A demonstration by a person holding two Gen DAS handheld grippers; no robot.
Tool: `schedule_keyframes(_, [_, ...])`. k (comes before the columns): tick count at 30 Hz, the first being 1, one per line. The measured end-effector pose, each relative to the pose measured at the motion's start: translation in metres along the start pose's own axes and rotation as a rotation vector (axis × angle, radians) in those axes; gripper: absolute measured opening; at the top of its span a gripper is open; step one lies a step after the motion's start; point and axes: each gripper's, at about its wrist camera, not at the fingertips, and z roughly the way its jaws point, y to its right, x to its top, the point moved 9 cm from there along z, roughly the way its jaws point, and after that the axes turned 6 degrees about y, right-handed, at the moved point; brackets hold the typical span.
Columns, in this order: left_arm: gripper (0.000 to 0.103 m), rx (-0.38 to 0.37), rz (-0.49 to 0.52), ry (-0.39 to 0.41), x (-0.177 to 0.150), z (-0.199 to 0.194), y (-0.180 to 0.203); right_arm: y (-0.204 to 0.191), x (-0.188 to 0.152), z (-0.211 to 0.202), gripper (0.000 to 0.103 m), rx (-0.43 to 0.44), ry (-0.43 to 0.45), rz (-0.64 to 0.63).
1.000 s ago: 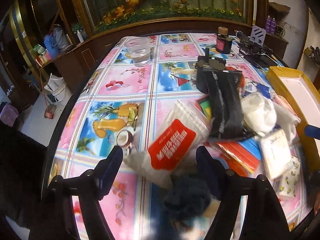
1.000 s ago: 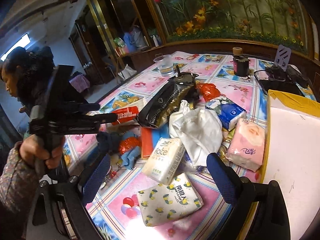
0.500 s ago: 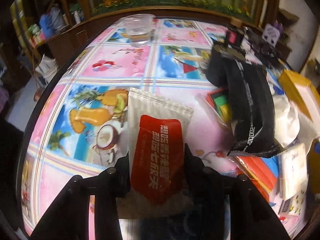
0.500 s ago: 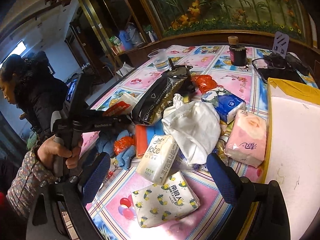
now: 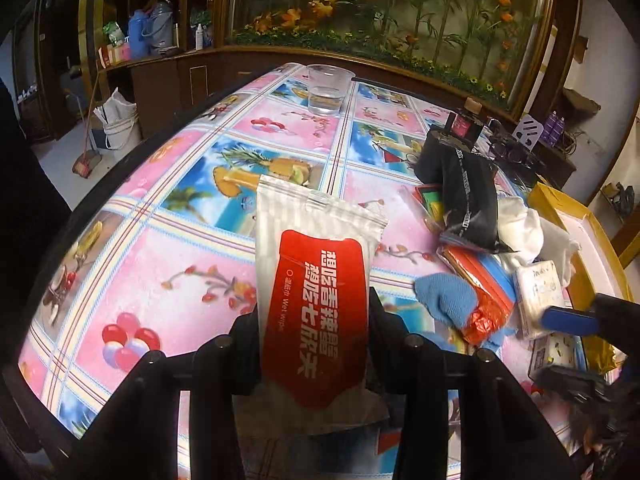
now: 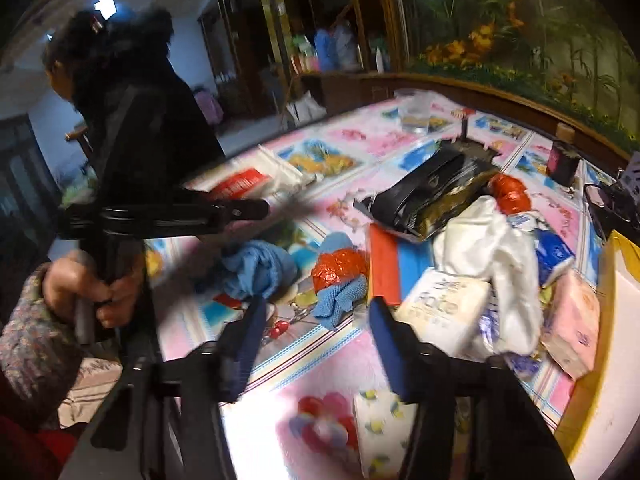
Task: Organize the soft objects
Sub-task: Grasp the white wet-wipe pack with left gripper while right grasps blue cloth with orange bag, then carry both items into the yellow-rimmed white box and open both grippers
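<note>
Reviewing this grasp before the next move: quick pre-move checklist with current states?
1. Left gripper shut on wet wipes pack: ok.
2. Pack clear of the table: cannot tell.
3. Right gripper closing, nothing between its fingers: ok.
4. Right gripper clear of the lemon-print tissue pack below it: cannot tell, blurred.
5. Yellow box open, space showing inside: ok.
6. Water cup upright, away from both grippers: ok.
</note>
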Motion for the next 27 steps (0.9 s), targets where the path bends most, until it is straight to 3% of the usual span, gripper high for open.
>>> schedule_keyframes(4, [0.042, 0.004, -0.003, 0.015, -0.002, -0.007, -0.006, 0.002, 0.015, 0.028, 0.046, -0.086, -0.035, -0.035])
schedule_keyframes(9, [0.042, 0.014, -0.029, 0.025, -0.004, -0.012, -0.017, 0.005, 0.015, 0.064, 0.043, -0.099, -0.129, -0.050])
schedule_keyframes(10, [0.042, 0.017, -0.031, 0.030, -0.005, -0.014, -0.018, 0.004, 0.012, 0.069, 0.035, -0.102, -0.142, -0.054])
schedule_keyframes(11, [0.042, 0.017, -0.032, 0.032, -0.005, -0.015, -0.018, 0.003, 0.009, 0.072, 0.035, -0.109, -0.153, -0.057])
schedule_keyframes(16, [0.042, 0.014, -0.034, 0.053, -0.002, -0.022, -0.012, -0.001, 0.019, 0.053, 0.034, -0.072, -0.073, -0.049])
schedule_keyframes(20, [0.042, -0.006, -0.007, 0.081, 0.009, -0.035, 0.006, -0.002, 0.045, 0.013, 0.034, 0.021, 0.077, 0.008])
schedule_keyframes(27, [0.042, -0.105, 0.068, 0.113, 0.038, -0.053, 0.073, 0.059, 0.073, -0.052, 0.034, 0.006, 0.250, 0.184])
